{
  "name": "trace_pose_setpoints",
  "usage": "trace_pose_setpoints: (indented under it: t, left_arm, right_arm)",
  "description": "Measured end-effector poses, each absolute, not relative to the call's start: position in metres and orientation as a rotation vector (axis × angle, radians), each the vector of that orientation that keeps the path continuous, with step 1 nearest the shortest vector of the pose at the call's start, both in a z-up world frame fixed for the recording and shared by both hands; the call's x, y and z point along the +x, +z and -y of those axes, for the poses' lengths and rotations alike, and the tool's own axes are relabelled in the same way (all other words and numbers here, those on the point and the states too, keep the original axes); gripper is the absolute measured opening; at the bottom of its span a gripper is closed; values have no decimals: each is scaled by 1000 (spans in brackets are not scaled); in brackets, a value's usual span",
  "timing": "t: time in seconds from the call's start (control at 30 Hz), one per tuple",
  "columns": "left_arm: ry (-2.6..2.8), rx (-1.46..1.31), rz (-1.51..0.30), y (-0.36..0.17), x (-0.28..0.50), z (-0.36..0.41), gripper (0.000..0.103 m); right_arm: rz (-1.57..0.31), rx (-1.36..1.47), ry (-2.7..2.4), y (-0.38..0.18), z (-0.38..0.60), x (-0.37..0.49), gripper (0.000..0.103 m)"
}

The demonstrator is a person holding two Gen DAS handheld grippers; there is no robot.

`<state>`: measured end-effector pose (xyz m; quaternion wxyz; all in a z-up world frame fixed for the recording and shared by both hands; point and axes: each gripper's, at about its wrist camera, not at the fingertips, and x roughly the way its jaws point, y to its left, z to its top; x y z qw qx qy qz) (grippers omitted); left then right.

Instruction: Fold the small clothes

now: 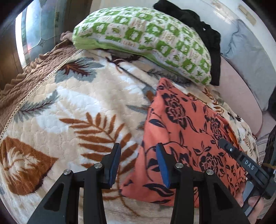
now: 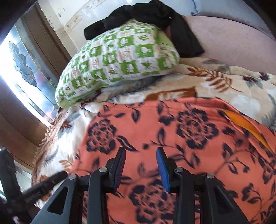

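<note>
Both tools, left tool (image 1: 138, 162) and right tool (image 2: 140, 165), agape, empty, above orange floral garment (image 1: 186, 131).

We see bed under cream plush blanket with rust and grey leaf print (image 1: 82, 103), brown quilted ruffled bedspread (image 1: 34, 72) along its edge. Green-and-white patterned pillow (image 2: 117, 60) rests on blanket, black crumpled cloth (image 2: 155, 13) draped behind it. Frosted patterned window glass in dark wooden frame (image 2: 22, 69) lets in bright daylight. Off-white scuffed wall (image 2: 75, 15) behind. Pale pink sheet (image 2: 232, 39) beside blanket.
</note>
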<state>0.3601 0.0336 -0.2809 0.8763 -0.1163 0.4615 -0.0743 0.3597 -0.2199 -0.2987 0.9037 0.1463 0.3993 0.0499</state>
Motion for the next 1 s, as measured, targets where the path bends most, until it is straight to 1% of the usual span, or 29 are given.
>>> trace_pose_setpoints:
  t: [0.07,0.17,0.2,0.27,0.3,0.33,0.37,0.43,0.5,0.57,0.6,0.7,0.8,0.87,0.9,0.93,1.0]
  left_arm:
    - [-161,-189,-964,-282,359,-20,43]
    - [-128,-179,-1034,-302,364,-9,43]
    - [-108,-171,-1047,-306,364,-9,45]
    - [-82,-150,-1043,-308,365,-9,53]
    - [-70,-143,-1041,-308,365,-10,58]
    - [-61,-142,-1042,-308,366,-11,61]
    - [-59,-149,-1042,-309,366,-12,61]
    - [-55,-158,-1038,-310,368,-13,61]
    - [-44,-143,-1020,-306,369,-11,61]
    - [-27,-122,-989,-299,369,-10,60]
    - [-26,-122,-971,-294,368,-10,60]
    - [-71,-136,-939,-283,364,-9,60]
    - [-29,-80,-971,-290,365,-6,60]
    - [9,-1,-1035,-309,370,-2,63]
    - [13,-2,-1035,-313,369,-4,67]
    - [25,-11,-1033,-310,368,-7,69]
    - [17,-23,-1028,-302,364,-10,69]
  right_arm:
    - [-807,305,35,-304,255,331,40]
    - [-845,394,-58,-314,321,305,40]
    - [-874,416,-82,-318,341,302,40]
    - [-947,424,-128,-328,378,304,40]
    - [-949,403,-185,-330,396,306,40]
    - [-926,384,-240,-327,414,310,38]
    - [-892,390,-289,-323,433,314,38]
    - [-793,426,-451,-309,467,315,39]
    - [-679,509,-483,-293,488,307,40]
    - [-621,518,-455,-281,487,296,40]
    - [-623,499,-427,-280,483,289,41]
    - [-692,434,-344,-288,462,269,41]
    - [-748,397,-263,-304,438,232,41]
    - [-797,393,-219,-320,422,214,41]
    - [-839,389,-200,-330,414,207,41]
    - [-881,355,-203,-338,406,203,42]
    - [-853,241,-234,-336,390,191,41]
